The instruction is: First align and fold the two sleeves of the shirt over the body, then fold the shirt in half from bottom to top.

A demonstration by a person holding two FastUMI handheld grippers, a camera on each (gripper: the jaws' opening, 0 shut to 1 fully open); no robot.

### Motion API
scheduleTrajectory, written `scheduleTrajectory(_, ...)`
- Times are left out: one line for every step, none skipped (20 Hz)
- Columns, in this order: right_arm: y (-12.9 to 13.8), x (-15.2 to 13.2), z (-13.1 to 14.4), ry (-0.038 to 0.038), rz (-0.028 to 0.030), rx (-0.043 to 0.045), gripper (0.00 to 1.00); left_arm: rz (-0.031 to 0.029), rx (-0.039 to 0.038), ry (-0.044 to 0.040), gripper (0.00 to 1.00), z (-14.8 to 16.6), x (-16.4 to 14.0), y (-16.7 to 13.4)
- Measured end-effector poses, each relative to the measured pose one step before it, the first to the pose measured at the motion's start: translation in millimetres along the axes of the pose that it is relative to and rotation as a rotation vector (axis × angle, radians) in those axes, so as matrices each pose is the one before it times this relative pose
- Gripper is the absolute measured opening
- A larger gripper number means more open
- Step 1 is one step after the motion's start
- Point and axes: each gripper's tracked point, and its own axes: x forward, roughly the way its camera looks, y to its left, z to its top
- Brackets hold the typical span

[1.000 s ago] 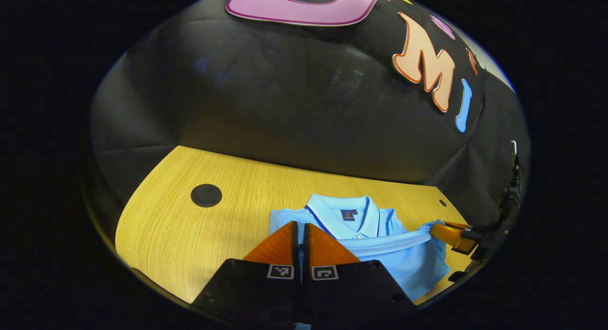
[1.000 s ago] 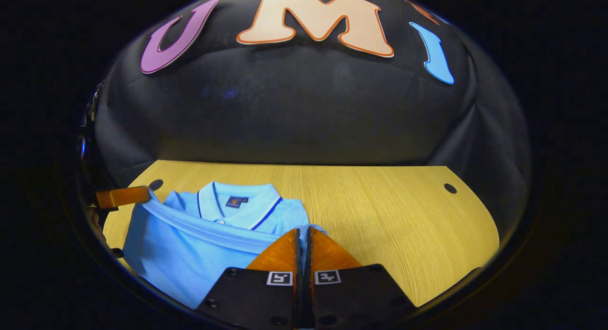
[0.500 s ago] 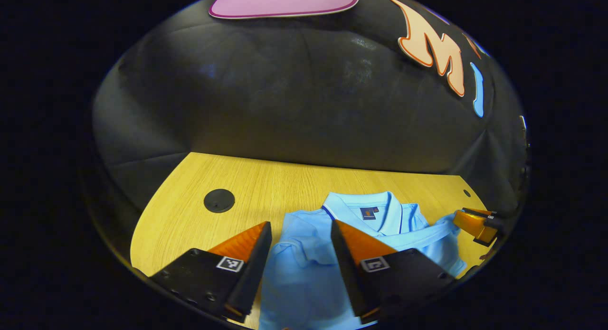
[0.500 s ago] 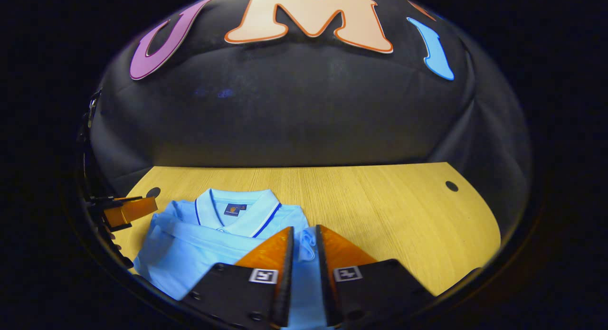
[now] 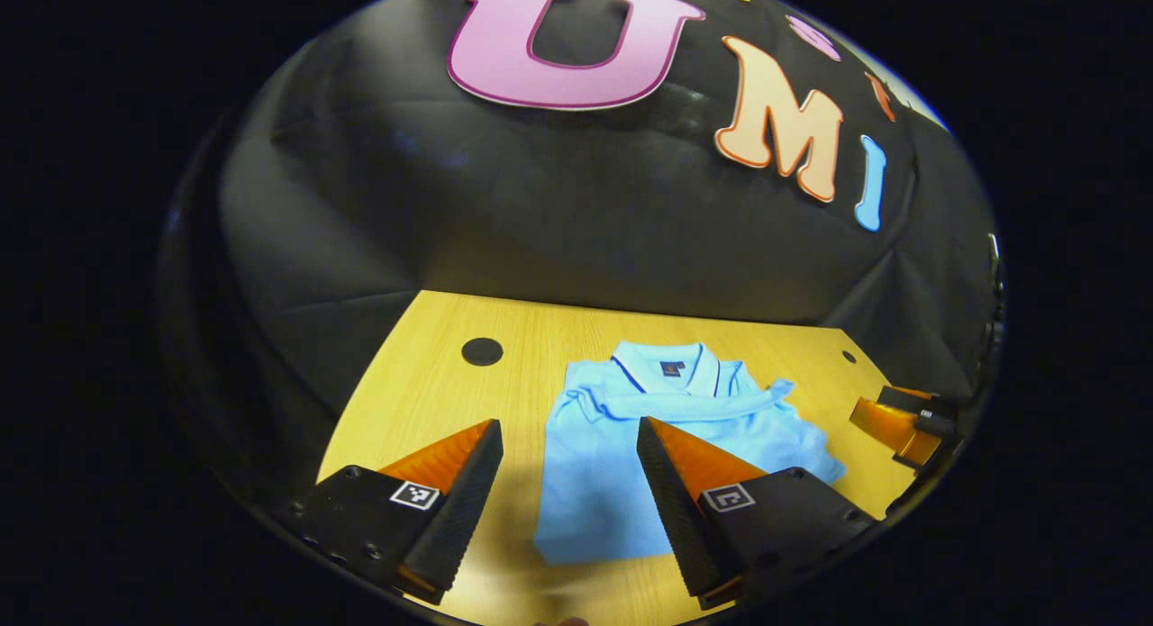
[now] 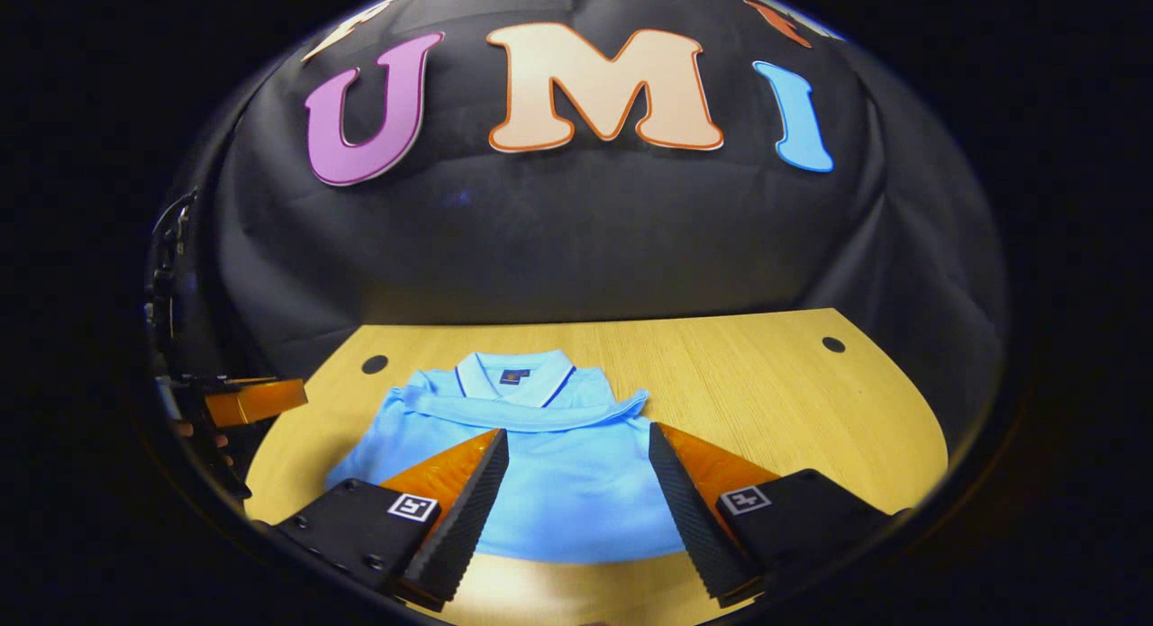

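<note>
shirt (image 6: 540,464): light blue, folded, flat on wooden table (image 6: 793,410), collar toward 12 o'clock. left gripper (image 5: 569,468): fingers spread wide, holding nothing, above shirt. right gripper (image 6: 578,482): likewise, above shirt.

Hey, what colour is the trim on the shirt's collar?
Dark blue piping along the light blue collar of the shirt; clearest in the right gripper view.
</note>
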Motion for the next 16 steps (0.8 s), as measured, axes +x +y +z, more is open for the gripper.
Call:
scheduleTrajectory(3.44,-16.5,-0.49,-0.0108,0.01187,0.01569,0.98,-0.00481,0.00509,-0.00204,0.89,-4.1,-17.93,-3.88)
scheduleTrajectory(3.43,-15.2,-1.11,-0.01003,0.00761,0.0122,0.97,-0.00585,0.00868,-0.00237,0.9,-5.58,-19.8,-5.28)
scheduleTrajectory(5.0,-15.61,-2.3,-0.00882,0.0183,0.00838,0.97,-0.0018,0.01364,-0.00756,0.9,-3.78,-16.34,-4.02)
scheduleTrajectory(4.91,-13.66,-4.07,-0.00689,0.01837,0.00288,0.97,0.00099,0.01564,-0.00639,0.9,-4.49,-15.12,-2.95)
scheduleTrajectory(3.61,-13.15,-4.06,-0.00398,0.01323,0.00564,0.98,0.00291,0.01891,-0.00363,0.89,-4.44,-13.37,-2.6)
scheduleTrajectory(5.24,-12.74,-4.82,0.00132,0.02153,0.01017,0.98,0.00615,0.01257,-0.00285,0.89,-4.58,-9.58,-1.97)
scheduleTrajectory(6.73,-12.72,-4.91,0.00054,0.02664,0.01492,0.98,0.00225,-0.00121,-0.00445,0.89,-3.47,-10.14,-3.55)
scheduleTrajectory(4.65,-11.69,-1.34,-0.00823,0.02094,0.01416,0.98,-0.0048,-0.01267,-0.00199,0.89,-3.74,-9.26,-5.72)
scheduleTrajectory(0.26,-8.15,-1.12,-0.00839,0.00792,0.00603,0.98,-0.00475,-0.02024,-0.00303,0.89,-3.52,-7.74,-4.47)
scheduleTrajectory(-1.8,-9.44,-1.04,-0.00382,-0.00144,-0.00194,0.98,-0.00257,-0.0228,-0.00001,0.89,-4.68,-6.95,-3.44)
scheduleTrajectory(-1.42,-7.61,-0.78,-0.00389,-0.00458,-0.00491,0.98,-0.00463,-0.02001,-0.00171,0.89,-3.59,-6.32,-3.37)
scheduleTrajectory(-1.53,-7.37,0.25,-0.00357,0.00034,0.00102,0.98,-0.00144,-0.01583,0.00268,0.89,-5.17,-5.02,-2.61)
scheduleTrajectory(-0.71,-5.88,1.1,-0.00502,0.00308,0.00574,0.98,0.00075,-0.00937,-0.00061,0.89,-3.64,-4.48,-1.58)
scheduleTrajectory(-1.59,-3.92,0.89,-0.00126,-0.00036,0.00716,0.98,0.00351,-0.00499,-0.00199,0.89,-1.95,-3.57,-0.27)
scheduleTrajectory(-2.52,-3.96,-0.21,0.00213,-0.00244,0.00229,0.98,0.00349,-0.00005,0.00276,0.89,-1.9,-2.5,-0.27)
scheduleTrajectory(-4.03,-3.02,1.3,-0.00435,-0.00664,-0.0024,0.98,0.00032,0.00148,-0.00133,0.89,-1.42,-2.71,-1.18)
